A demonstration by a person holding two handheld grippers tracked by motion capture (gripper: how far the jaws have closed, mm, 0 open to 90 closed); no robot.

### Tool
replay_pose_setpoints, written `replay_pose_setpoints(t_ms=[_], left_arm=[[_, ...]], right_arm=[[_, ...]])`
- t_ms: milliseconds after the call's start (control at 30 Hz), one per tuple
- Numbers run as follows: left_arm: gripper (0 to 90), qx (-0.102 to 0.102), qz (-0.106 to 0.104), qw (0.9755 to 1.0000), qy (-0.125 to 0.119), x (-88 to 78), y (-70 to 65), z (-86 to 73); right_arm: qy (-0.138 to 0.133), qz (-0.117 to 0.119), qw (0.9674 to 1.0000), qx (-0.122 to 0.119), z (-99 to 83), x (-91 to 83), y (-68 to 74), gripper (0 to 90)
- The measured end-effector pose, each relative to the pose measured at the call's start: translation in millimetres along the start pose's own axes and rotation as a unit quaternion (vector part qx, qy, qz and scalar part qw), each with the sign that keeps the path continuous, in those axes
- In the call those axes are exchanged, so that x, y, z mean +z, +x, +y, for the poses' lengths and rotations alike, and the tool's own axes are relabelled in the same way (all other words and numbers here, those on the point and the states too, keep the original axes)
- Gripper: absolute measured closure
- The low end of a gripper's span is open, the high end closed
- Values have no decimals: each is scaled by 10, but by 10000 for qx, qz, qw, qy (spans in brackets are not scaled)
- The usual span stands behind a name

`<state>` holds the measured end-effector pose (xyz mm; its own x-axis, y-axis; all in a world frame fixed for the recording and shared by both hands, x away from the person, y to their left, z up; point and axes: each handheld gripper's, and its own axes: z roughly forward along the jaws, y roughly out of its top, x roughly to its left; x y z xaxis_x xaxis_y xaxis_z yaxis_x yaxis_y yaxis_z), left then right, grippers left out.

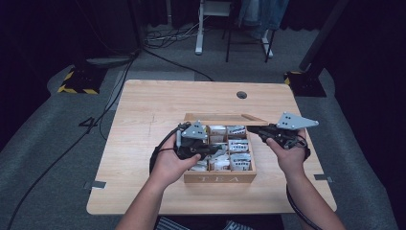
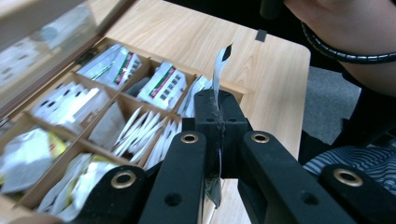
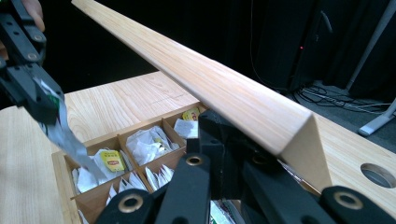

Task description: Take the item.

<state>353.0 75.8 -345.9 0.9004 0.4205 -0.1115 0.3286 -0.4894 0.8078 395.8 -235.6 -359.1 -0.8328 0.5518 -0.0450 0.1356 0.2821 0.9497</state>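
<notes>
Silvery foil: a tea sachet [image 2: 219,74] is pinched edge-on in the left claw [image 2: 218,116], jaws clenched on it, its long axis running straight up out of the jaw tips and a short tail hanging below them. In the right gripper view the same sachet [image 3: 63,133] dangles from the left claw [image 3: 39,100], slanting down toward the near-left compartments, apparently clear of the packets there. The sachet is thus seen above the wooden tea box [image 1: 218,178], over its left side, not resting in any compartment. The box sits mid-table [image 1: 143,110], its dividers full of white and yellow-labelled tea bags [image 3: 109,161]. The glass-paned lid [image 3: 224,93] is held raised at the box's far-right corner by the right claw [image 3: 224,140], jaws clenched on the lid's wooden frame, as best judged; the contact point is partly hidden. In the high view the left claw [image 1: 210,149] lies over the left compartments and the right claw [image 1: 253,128] at the back right edge. Judgement: the sachet is being lifted out, so the next move turns on carrying it leftward and toward the person, away from the propped lid; the left hand is the one bearing it, the right hand only props.
</notes>
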Motion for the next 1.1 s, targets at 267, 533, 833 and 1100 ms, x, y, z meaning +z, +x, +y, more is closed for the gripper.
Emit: replay_pose_setpoints(t_ms=[267,533,833,1100], left_arm=[[895,-14,176,9998,-20,-188,57,-97],[895,-150,381,9992,8,-387,152,-255],[893,-418,670,9968,-93,-548,250,-507],[891,-565,1004,9933,-76,-663,322,-726]], right_arm=[[13,-13,10000,-10,-6,-2,7,900],[16,-38,10000,-9,-8,-1,13,900],[39,-54,10000,-5,-18,11,17,900],[146,-65,9999,-14,-49,63,22,900]])
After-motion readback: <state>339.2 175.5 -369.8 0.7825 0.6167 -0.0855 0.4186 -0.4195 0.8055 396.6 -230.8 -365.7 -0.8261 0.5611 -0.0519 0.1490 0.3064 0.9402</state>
